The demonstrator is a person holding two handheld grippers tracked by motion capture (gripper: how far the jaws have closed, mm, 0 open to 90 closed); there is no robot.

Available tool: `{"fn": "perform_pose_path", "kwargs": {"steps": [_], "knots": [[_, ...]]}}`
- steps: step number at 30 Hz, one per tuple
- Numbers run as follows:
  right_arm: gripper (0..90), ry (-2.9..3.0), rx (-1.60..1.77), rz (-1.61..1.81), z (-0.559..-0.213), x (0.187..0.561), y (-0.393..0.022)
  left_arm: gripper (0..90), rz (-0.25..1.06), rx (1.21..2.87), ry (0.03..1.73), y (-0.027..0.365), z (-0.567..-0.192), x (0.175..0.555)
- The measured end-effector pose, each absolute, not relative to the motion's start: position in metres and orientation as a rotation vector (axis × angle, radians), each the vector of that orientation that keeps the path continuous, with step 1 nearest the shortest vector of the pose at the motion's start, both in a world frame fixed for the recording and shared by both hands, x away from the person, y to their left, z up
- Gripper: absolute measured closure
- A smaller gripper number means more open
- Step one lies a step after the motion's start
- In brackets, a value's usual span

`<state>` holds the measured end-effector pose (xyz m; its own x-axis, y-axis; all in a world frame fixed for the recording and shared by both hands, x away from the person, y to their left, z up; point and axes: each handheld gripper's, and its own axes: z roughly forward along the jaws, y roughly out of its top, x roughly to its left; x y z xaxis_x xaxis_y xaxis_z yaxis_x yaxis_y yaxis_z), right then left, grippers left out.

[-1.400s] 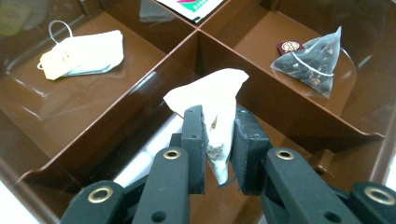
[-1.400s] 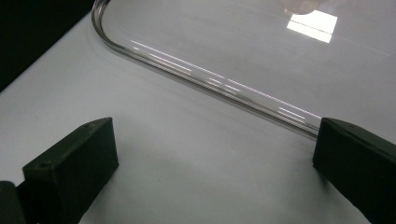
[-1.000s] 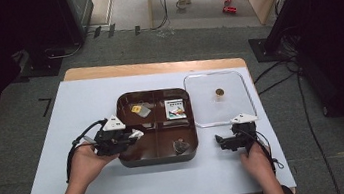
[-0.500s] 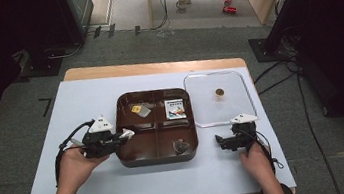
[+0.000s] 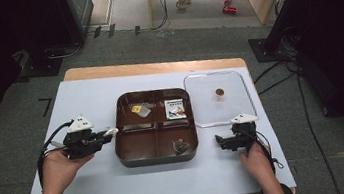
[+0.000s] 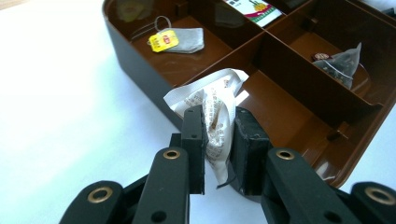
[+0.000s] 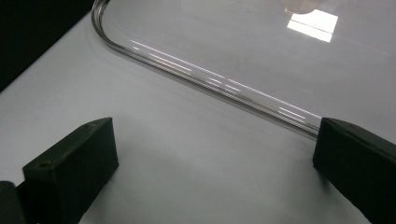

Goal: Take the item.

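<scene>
A brown four-compartment tray (image 5: 159, 159) sits mid-table. My left gripper (image 5: 106, 134) is at its left edge, shut on a crumpled white printed sachet (image 6: 217, 116) held just over the tray's left wall (image 6: 135, 65). Inside the tray lie a tea bag with a yellow tag (image 6: 176, 40), a green-and-white packet (image 6: 254, 8) and a pyramid tea bag (image 6: 343, 63). My right gripper (image 5: 224, 143) rests on the table right of the tray, open, with bare table between its jaws (image 7: 215, 163).
A clear plastic lid (image 5: 218, 99) with a small brown knob (image 5: 219, 92) lies right of the tray; its rim (image 7: 210, 79) runs just ahead of the right gripper. The white mat reaches the table's near and left edges.
The left gripper has drawn back leftward from over the tray's near-left compartment to its left edge, with the white sachet in it. The right gripper has stayed put.
</scene>
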<state>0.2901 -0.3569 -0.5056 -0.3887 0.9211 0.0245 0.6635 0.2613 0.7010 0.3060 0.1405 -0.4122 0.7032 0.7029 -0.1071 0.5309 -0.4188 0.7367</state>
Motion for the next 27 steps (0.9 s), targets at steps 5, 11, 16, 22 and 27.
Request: {"fn": "perform_pose_path", "kwargs": {"steps": [5,11,16,22,27], "knots": [[0.0,2.148,1.441,0.900,-0.506,0.290,-0.357,77.0,0.265,2.128,0.999,0.150,-0.420,0.310],[0.0,2.148,1.441,0.900,-0.506,0.290,-0.357,77.0,0.269,2.127,1.057,0.160,-0.430,0.317],[0.0,2.148,1.441,0.900,-0.506,0.290,-0.357,77.1,0.276,2.135,1.091,0.166,-0.439,0.324],[0.0,2.147,1.441,0.900,-0.506,0.290,-0.357,77.0,0.281,2.126,1.157,0.175,-0.451,0.336],[0.0,2.147,1.441,0.901,-0.506,0.290,-0.357,76.7,0.299,2.147,1.205,0.183,-0.462,0.346]]}}
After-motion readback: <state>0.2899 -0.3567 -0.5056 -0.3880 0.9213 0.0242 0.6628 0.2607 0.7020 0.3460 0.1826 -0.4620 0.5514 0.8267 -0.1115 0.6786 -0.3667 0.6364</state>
